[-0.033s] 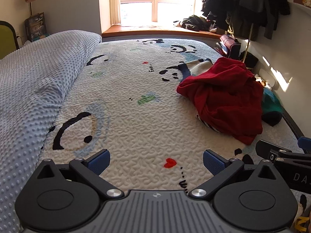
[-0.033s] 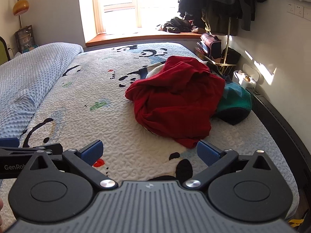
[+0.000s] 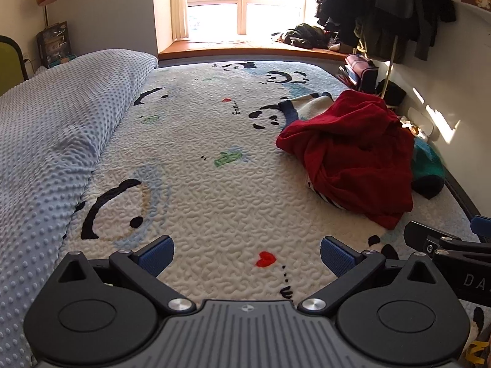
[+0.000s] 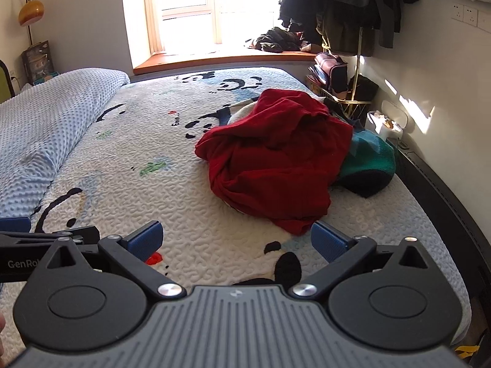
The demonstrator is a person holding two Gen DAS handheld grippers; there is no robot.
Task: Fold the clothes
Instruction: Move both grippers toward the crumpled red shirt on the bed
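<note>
Right now my left gripper (image 3: 247,253) and my right gripper (image 4: 236,240) both hang low over the near end of the bed (image 3: 196,202), side by side, and both have their blue fingers spread wide apart with nothing between them. I think I hold them like this so they are ready to grab cloth. The red top (image 4: 276,159) lies in a crumpled heap on the right side of the bed, close to the wall, well ahead of my right gripper and off to the right of my left one. It is bunched up, not flat and not folded, so I cannot tell which end is the neck or where the sleeves are. The heap is longer one way: it runs from the far end near the window down toward me, and a loose red corner points at my right gripper. Some striped cloth (image 3: 325,194) peeks out from under it, and a green and black thing (image 4: 368,165) sits just beside it by the wall. A bumpy blue blanket (image 3: 52,141) covers the left side of the bed.
</note>
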